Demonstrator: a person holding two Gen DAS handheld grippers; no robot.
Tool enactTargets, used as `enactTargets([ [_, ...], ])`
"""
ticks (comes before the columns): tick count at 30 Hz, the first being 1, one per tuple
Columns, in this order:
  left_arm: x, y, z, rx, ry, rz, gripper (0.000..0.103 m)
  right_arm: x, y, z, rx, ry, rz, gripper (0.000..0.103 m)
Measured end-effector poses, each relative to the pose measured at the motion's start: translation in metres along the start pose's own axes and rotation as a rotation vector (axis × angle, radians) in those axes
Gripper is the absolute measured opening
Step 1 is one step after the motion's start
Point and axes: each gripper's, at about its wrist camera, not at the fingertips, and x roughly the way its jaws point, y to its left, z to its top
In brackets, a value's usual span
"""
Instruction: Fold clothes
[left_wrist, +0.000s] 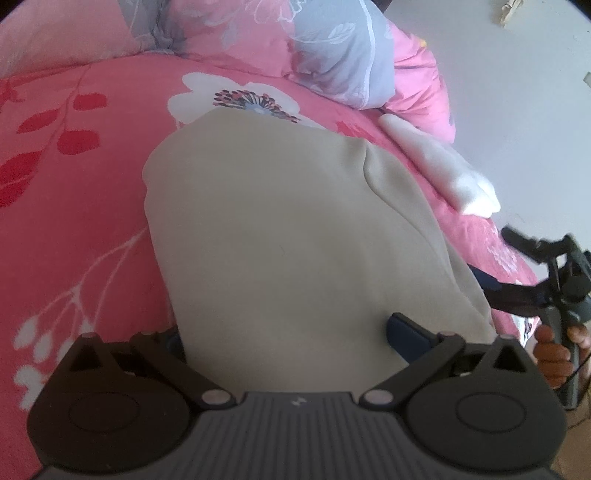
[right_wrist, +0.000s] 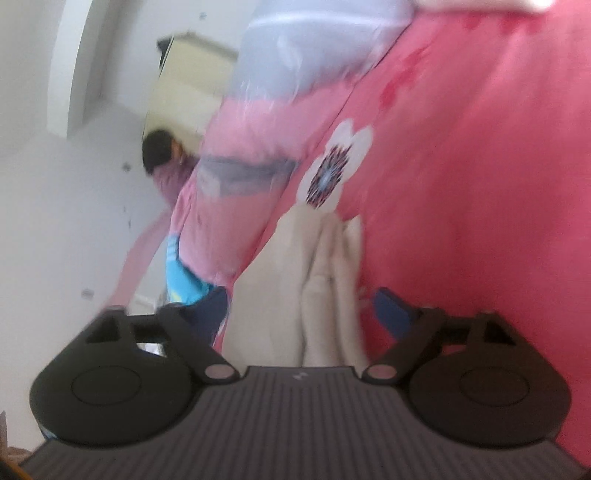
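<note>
Soft beige cloth garment (left_wrist: 295, 236) lay on pink flowered bed cover (left_wrist: 74, 184), partly doubled over. Left claw (left_wrist: 284, 332) was wide, cloth between fingers. Right claw (right_wrist: 299, 306) was wide around bunched folds. Light, floppy, easy to slip; best pinched at edge or corner.

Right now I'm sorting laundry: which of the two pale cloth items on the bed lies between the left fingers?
The large beige garment, spread mid-bed, reaches between the left gripper's fingers. The smaller white folded cloth lies apart near the bed's far right edge.
</note>
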Motion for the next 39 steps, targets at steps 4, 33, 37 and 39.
enactTargets([
  [4, 0.000, -0.002, -0.001, 0.003, -0.004, 0.009, 0.103, -0.005, 0.001, -0.012, -0.032, 0.026, -0.029, 0.054],
  [33, 0.003, -0.011, -0.005, -0.010, -0.012, 0.072, 0.103, -0.012, 0.043, -0.022, -0.259, 0.012, -0.153, 0.053],
  [37, 0.002, -0.011, -0.006, -0.014, -0.018, 0.071, 0.103, 0.027, 0.021, -0.014, -0.177, 0.118, -0.171, 0.058],
  [39, 0.002, -0.010, -0.006, -0.012, -0.020, 0.068, 0.103, 0.030, 0.019, -0.019, -0.185, 0.099, -0.190, 0.025],
])
